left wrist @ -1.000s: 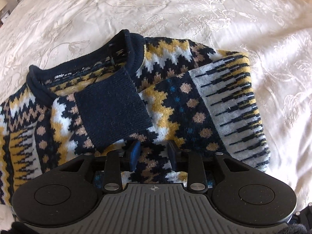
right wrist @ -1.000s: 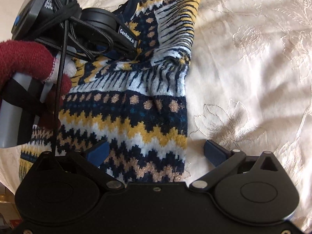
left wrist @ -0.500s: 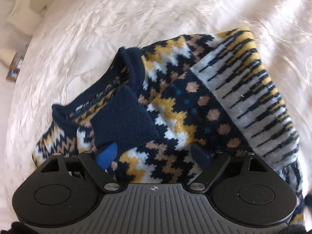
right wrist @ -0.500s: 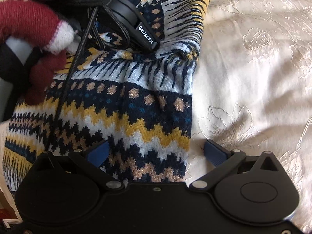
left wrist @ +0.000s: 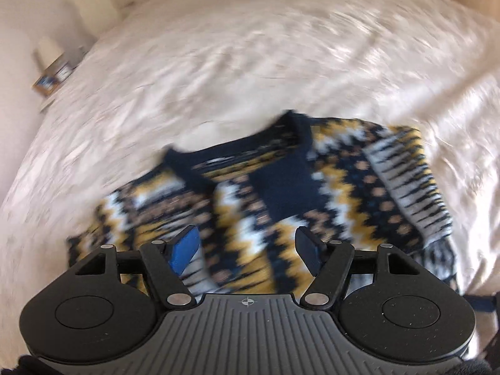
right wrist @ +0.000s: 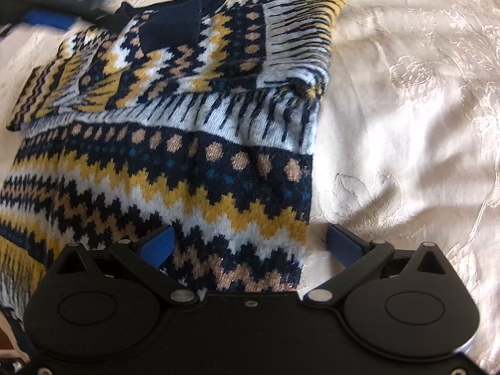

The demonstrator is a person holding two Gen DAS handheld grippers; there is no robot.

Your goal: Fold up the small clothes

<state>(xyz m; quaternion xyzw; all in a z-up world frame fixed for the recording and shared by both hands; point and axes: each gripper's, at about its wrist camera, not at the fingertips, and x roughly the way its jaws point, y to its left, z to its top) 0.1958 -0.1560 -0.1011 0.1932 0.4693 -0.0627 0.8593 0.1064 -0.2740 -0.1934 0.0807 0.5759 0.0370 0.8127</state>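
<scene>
A small knitted sweater in navy, yellow, white and tan lies on the bed, both sleeves folded in over the chest. It also shows in the left wrist view, blurred, with its navy collar at the far side. My left gripper is open and empty, raised above the sweater's chest. It appears blurred in the right wrist view at the far left. My right gripper is open and empty, low over the sweater's bottom right edge, one finger over the knit and one over the bedspread.
The sweater lies on a cream embroidered bedspread that fills both views. A pale headboard and a small box on a bedside surface show at the far left.
My left gripper opened, let go of the folded sleeve and pulled up and back from the sweater. It left the middle of the right wrist view. My right gripper stayed open in place.
</scene>
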